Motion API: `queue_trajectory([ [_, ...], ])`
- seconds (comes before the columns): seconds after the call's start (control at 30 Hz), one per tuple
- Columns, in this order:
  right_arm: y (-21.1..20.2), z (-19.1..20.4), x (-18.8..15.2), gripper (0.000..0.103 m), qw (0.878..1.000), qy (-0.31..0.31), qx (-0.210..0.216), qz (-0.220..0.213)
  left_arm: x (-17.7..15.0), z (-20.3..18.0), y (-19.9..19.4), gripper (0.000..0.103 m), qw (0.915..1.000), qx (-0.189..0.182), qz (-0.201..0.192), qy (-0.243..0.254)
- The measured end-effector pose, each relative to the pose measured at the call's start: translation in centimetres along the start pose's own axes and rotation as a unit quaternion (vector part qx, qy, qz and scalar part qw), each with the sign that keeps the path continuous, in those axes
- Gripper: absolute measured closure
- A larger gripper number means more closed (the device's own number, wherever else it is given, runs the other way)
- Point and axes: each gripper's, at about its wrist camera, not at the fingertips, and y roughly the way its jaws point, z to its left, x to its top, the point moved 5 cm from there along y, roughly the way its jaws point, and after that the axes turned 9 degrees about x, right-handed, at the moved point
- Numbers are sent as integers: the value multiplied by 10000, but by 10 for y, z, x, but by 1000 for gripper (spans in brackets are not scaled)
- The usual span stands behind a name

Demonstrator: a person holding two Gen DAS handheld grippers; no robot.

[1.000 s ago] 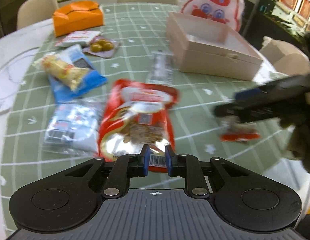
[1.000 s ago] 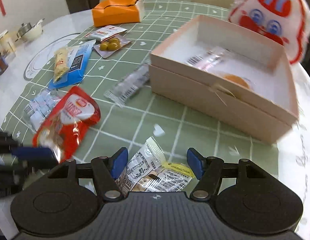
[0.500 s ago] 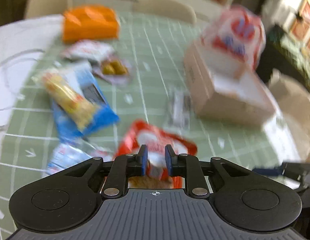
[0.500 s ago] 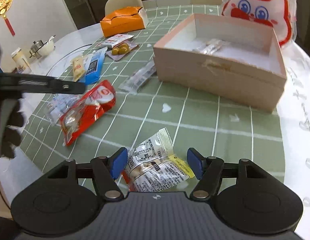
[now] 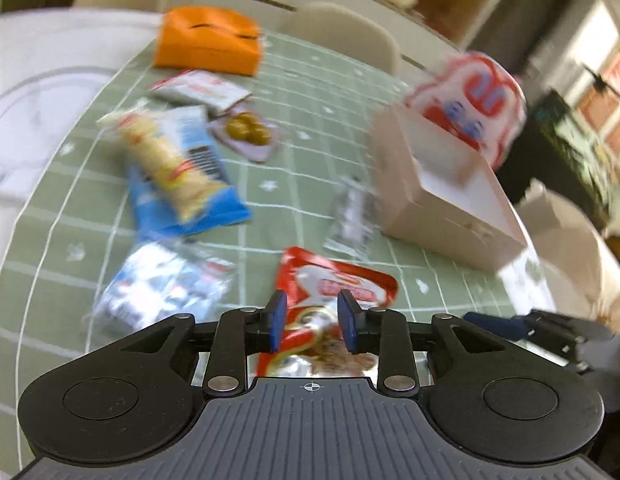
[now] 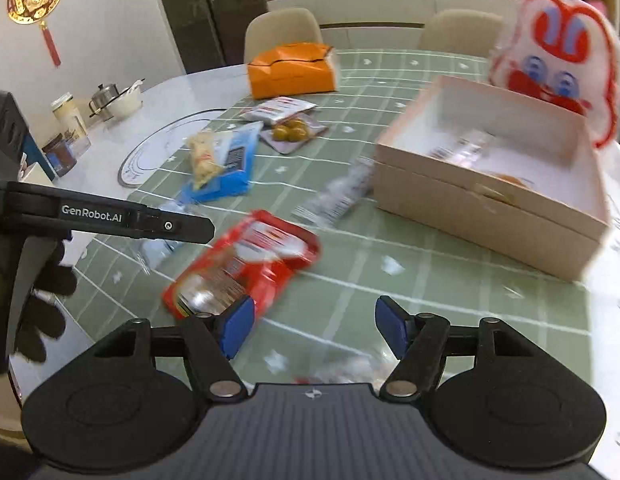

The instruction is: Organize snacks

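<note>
My left gripper (image 5: 311,326) points down over the green checked bench (image 5: 302,168), and its blue fingers (image 5: 278,320) have just been opening; they now stand a little apart with the red packet (image 5: 333,286) seen between and beyond them. The pads do not seem to press it, so I read them as released, though the view is blurred. In the right wrist view the red packet (image 6: 246,264) lies flat on the cloth, beside the tip of my left gripper (image 6: 190,228) and my gloved left hand (image 6: 38,312). My right gripper (image 6: 313,330) hangs with its fingers (image 6: 238,326) well apart, gripping nothing; a blurred packet (image 6: 341,370) lies just below them, near the lower edge. The open pink box (image 6: 481,208) sits to the right, with a clear wrapper (image 6: 461,146) and something orange inside. A plush toy (image 6: 557,60) stands behind the box. A silver packet (image 6: 337,196) lies just beside the box's left wall. Further left are a blue packet (image 6: 234,168) with a yellow snack (image 6: 204,156) on top, a clear bag of white sweets (image 5: 166,292), a pouch of olives (image 6: 292,134), a white sachet (image 6: 278,110) and an orange box (image 6: 292,70).
</note>
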Motion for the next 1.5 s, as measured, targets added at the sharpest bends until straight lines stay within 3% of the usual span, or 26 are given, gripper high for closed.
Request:
queue_trajectory([
  [0.13, 30, 17, 4, 53, 9988, -393, -199, 226, -5, 12, 10, 71, 9995, -28, 161, -268],
  [0.27, 47, 16, -5, 54, 9964, -553, -349, 536, -7, 18, 19, 71, 9984, -48, 235, -512],
  [0.5, 40, 13, -8, 54, 9971, -509, -373, 431, 3, 30, 25, 71, 9968, -89, 227, -757],
  [0.7, 21, 23, 4, 54, 9992, -393, -66, 49, 22, 33, 28, 71, 9976, -161, 184, -654],
  [0.9, 47, 24, 24, 54, 9925, -892, -840, -2, 25, 28, 41, 71, 9978, -241, 406, -470],
  [1.13, 68, -9, 27, 54, 9900, -912, -997, 404, 11, 12, 43, 71, 9988, -15, 493, 41],
  [1.37, 41, -8, 35, 54, 9971, -646, -359, 195, 9, 10, 42, 72, 9989, 134, 445, -35],
  [1.5, 45, 8, 33, 53, 9955, -850, 138, 402, 7, 9, 40, 72, 9987, 222, 438, -120],
])
